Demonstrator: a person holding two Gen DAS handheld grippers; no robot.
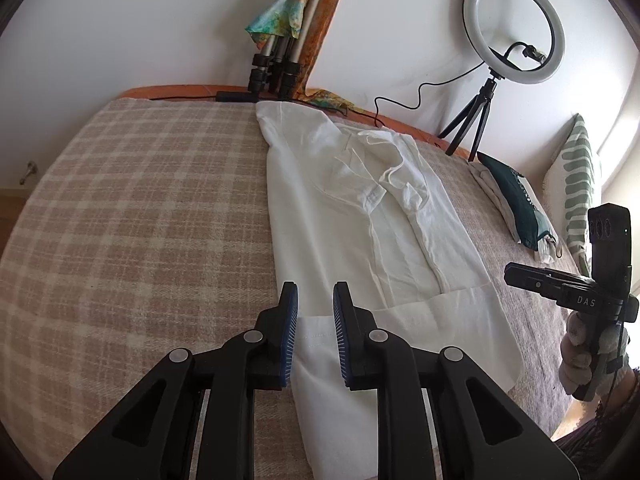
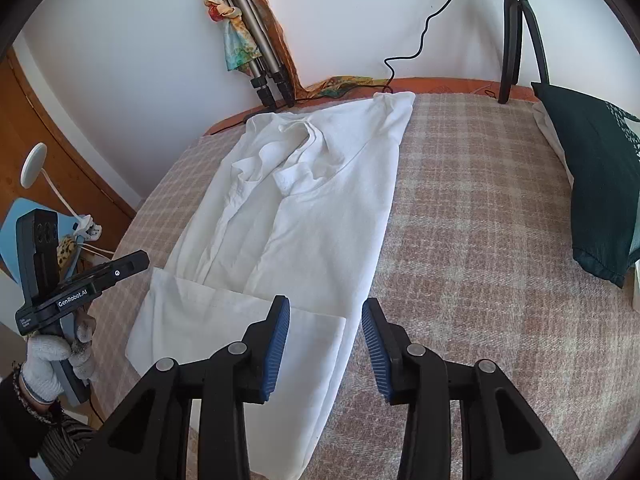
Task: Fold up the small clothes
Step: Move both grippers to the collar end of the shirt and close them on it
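Checked bedspread (image 1: 140, 208), white shirt (image 1: 352, 216), hem cropped

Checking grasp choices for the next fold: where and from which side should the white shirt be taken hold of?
Probably at the near hem's two corners, coming from the near bed edge. The white shirt lies flat, sleeves folded in, collar far away, and its hem is already turned up into a loose band, giving the fingers an edge to pinch. The left gripper and right gripper both stand open above that end.

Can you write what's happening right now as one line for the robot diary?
stage: mid-fold | item: white cotton shirt flat on checked beige blanket | left gripper: open, empty | right gripper: open, empty
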